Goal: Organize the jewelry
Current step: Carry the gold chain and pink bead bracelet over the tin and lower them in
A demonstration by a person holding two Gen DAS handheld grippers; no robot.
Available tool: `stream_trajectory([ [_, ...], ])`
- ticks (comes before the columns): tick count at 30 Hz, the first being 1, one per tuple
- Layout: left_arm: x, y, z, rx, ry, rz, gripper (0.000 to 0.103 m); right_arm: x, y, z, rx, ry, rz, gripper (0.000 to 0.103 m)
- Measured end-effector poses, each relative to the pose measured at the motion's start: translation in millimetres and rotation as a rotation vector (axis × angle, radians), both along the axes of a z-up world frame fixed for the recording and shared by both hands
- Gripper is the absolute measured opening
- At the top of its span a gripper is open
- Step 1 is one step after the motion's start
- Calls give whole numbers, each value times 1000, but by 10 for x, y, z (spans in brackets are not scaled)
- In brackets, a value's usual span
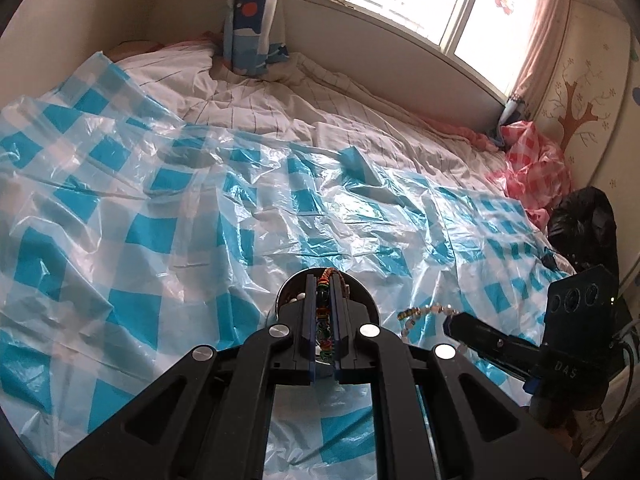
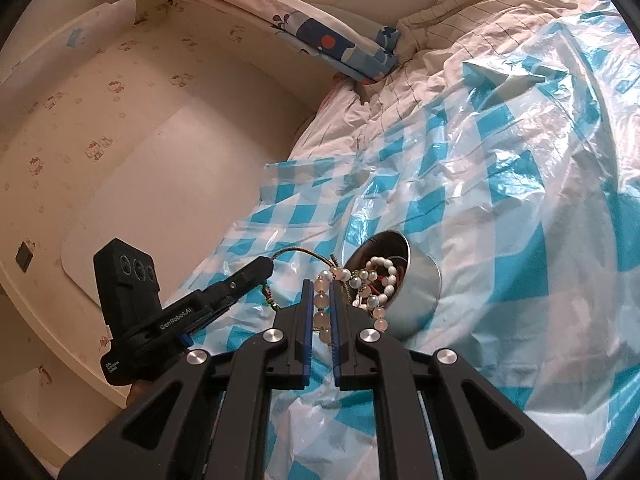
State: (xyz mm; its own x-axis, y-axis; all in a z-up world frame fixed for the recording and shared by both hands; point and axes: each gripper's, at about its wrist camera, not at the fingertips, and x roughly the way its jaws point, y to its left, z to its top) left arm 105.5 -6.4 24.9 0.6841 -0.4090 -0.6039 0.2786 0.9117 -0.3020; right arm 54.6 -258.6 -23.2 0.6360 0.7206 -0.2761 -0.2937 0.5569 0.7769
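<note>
Right wrist view: right gripper jaws are clamped on a pink bead bracelet, left gripper jaws on a colourful cord bracelet, above the metal bowl. Tangled strands may drag other jewelry out.

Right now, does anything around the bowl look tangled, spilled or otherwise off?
Yes. The metal bowl lies tipped on the blue checked plastic sheet, with bead strings trailing out of its mouth. The right gripper is shut on a pink bead bracelet; the left gripper is shut on a multicoloured braided cord.
</note>
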Motion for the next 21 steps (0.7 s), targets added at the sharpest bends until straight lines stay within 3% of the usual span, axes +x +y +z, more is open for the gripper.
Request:
stream_trajectory([
  [10,108,-36,-45,-12,13,21,5,300,112,79,-14,-35,-15,9],
  [21,253,-114,-199,-14,61,32,5,432,236,101,-112,-55,-21,9],
])
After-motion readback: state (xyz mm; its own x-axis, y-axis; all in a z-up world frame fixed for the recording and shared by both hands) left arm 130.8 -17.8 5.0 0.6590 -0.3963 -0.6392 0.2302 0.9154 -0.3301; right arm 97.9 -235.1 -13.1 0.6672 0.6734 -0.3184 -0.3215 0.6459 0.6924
